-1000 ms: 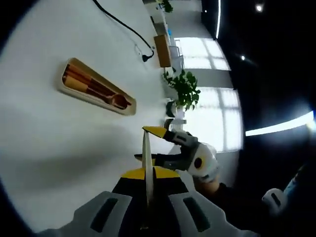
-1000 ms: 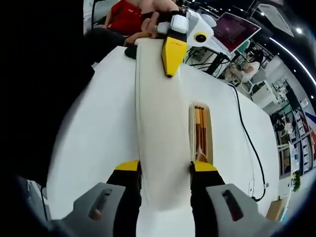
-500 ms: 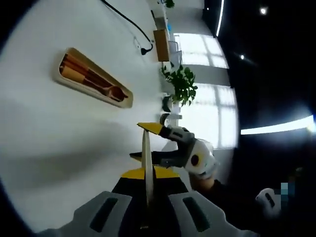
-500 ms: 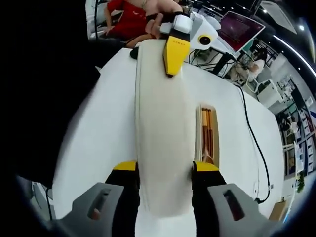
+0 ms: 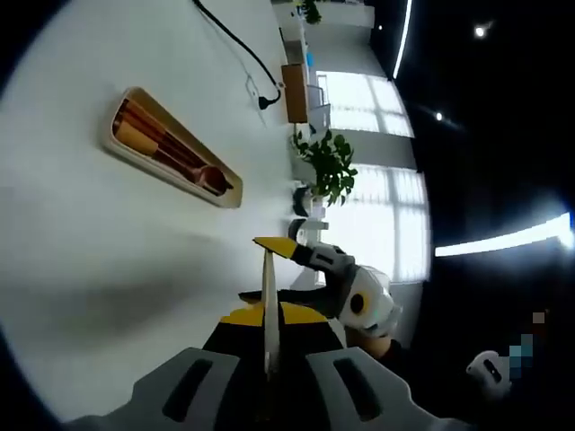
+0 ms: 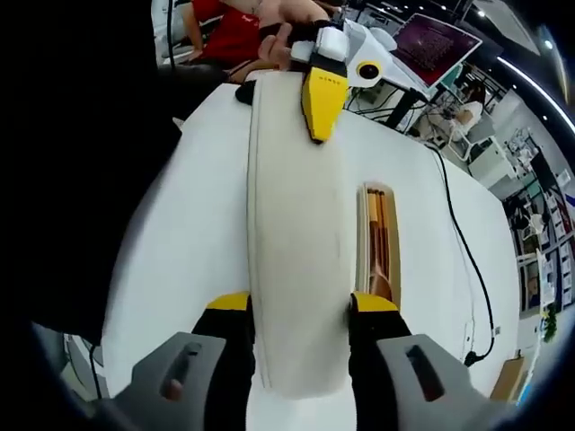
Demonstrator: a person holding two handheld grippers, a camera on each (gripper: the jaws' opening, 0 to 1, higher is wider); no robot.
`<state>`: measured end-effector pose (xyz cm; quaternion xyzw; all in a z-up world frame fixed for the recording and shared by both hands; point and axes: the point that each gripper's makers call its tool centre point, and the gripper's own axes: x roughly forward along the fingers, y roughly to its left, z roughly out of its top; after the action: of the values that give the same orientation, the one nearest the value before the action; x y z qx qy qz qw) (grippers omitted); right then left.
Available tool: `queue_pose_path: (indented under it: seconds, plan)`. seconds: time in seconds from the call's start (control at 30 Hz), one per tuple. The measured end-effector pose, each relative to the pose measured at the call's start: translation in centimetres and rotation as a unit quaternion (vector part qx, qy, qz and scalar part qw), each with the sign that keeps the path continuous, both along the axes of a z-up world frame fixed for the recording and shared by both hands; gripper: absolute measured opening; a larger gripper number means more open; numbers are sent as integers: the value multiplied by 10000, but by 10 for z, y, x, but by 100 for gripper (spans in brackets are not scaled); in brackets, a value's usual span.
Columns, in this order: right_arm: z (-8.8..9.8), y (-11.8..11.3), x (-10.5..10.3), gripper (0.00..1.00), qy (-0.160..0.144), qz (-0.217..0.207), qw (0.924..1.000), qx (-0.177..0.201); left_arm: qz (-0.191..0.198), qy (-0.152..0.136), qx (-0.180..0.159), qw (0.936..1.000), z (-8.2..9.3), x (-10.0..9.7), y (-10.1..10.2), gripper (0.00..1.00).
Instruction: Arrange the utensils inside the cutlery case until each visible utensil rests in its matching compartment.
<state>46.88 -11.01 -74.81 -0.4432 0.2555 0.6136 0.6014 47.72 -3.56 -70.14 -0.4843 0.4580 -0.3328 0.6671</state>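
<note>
A long cream lid [image 6: 296, 233] of the cutlery case hangs above the white table, held at both ends. My right gripper [image 6: 301, 303] is shut across its width at the near end. My left gripper [image 6: 323, 90] clamps the far end, one yellow finger lying on top. In the left gripper view the lid [image 5: 267, 287] shows edge-on as a thin line between the shut jaws of the left gripper [image 5: 267, 316], with the right gripper [image 5: 301, 269] at its far end. The open case base [image 5: 232, 199] lies on the table with a wooden spoon [image 5: 213, 180] and chopsticks inside; the base [image 6: 362, 235] sits just right of the lid.
A black cable [image 5: 235, 49] runs over the white table [image 5: 108, 260] beyond the case, and the cable [image 6: 460, 260] lies right of the base. A potted plant [image 5: 328, 166] stands past the table edge. A person in red [image 6: 229, 27] sits behind the far end.
Both views have shifted slightly with the hands. The lid stays clamped by both grippers above the table, and the case base has not moved.
</note>
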Motion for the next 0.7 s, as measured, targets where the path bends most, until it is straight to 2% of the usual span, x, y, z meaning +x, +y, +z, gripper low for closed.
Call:
queue_pose_path:
  seconds: [0.03, 0.13, 0.27, 0.4, 0.53, 0.6, 0.7]
  plan:
    - [0, -2, 3, 38, -45, 23, 10000, -43, 80, -215, 320, 9992, -3, 4, 4, 9]
    - [-2, -8, 10, 38, -223, 38, 9996, -171, 32, -104, 346, 9993, -4, 0, 3, 14]
    - [-2, -12, 15, 38, -226, -81, 9995, -203, 184, -463, 938, 9943, -20, 5, 13, 18]
    - [-2, -13, 22, 38, -280, -149, 9993, -203, 182, -435, 814, 9956, -19, 6, 14, 18]
    - [0, -13, 31, 38, -355, -179, 9990, -217, 344, -730, 1182, 9897, -24, 16, 24, 20]
    - [1, -12, 36, 38, -362, -224, 9989, -210, 562, -699, 1288, 9876, -27, 25, 32, 21]
    - [0, -11, 43, 38, -429, -238, 9985, -225, 631, -802, 1419, 9846, -30, 33, 42, 21]
